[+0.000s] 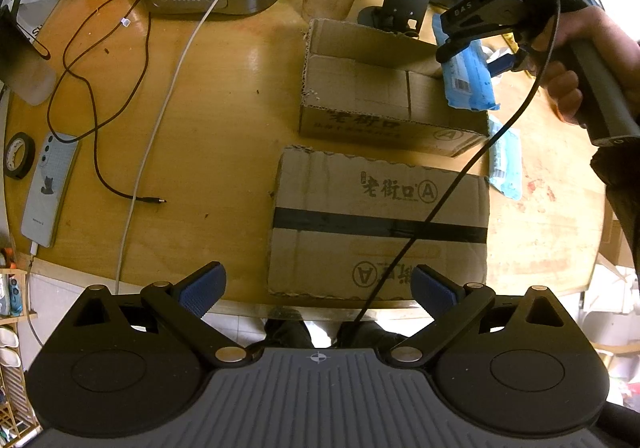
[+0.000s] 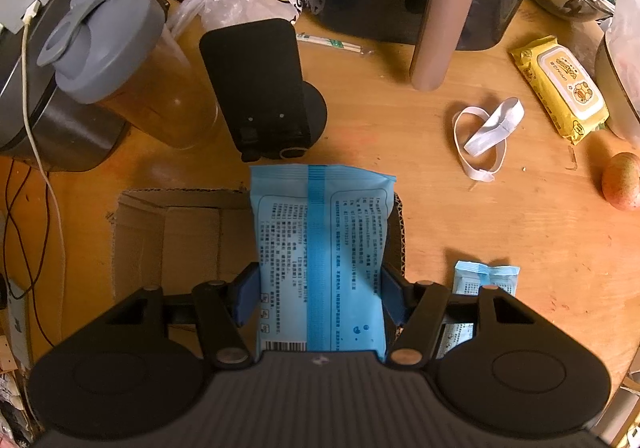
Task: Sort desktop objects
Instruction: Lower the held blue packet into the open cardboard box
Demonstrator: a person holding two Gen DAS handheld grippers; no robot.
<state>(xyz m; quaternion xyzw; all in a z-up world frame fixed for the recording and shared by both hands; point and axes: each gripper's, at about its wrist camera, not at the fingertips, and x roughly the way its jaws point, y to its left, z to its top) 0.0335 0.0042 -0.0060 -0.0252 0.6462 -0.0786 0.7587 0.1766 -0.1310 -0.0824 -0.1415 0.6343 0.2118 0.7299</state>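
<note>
Over on the left of the tabletop [image 1: 224,135] lie a phone [image 1: 48,187] and loose cables [image 1: 96,99], well clear of the work. The left gripper [image 1: 316,288] hangs above the near edge with its fingers [image 1: 202,290] spread wide and nothing between them, over a closed cardboard box [image 1: 380,224]. Behind that sits the open box [image 1: 384,91], empty as far as I can see. Further right, the right gripper [image 2: 318,298] points down with its fingers pinching a blue wipes pack [image 2: 320,248] by its sides, the pack hanging over the box's right-hand wall rather than its middle.

The risk, as I judge it: let go here and the soft pack could catch the rim and tip out onto the tabletop, beside the small blue packet [image 2: 486,276] lying just outside. The grip is only on the pack's edges, so it may also slip or fold. The trailing black cord [image 1: 460,175] crosses the closed box and could snag.
</note>
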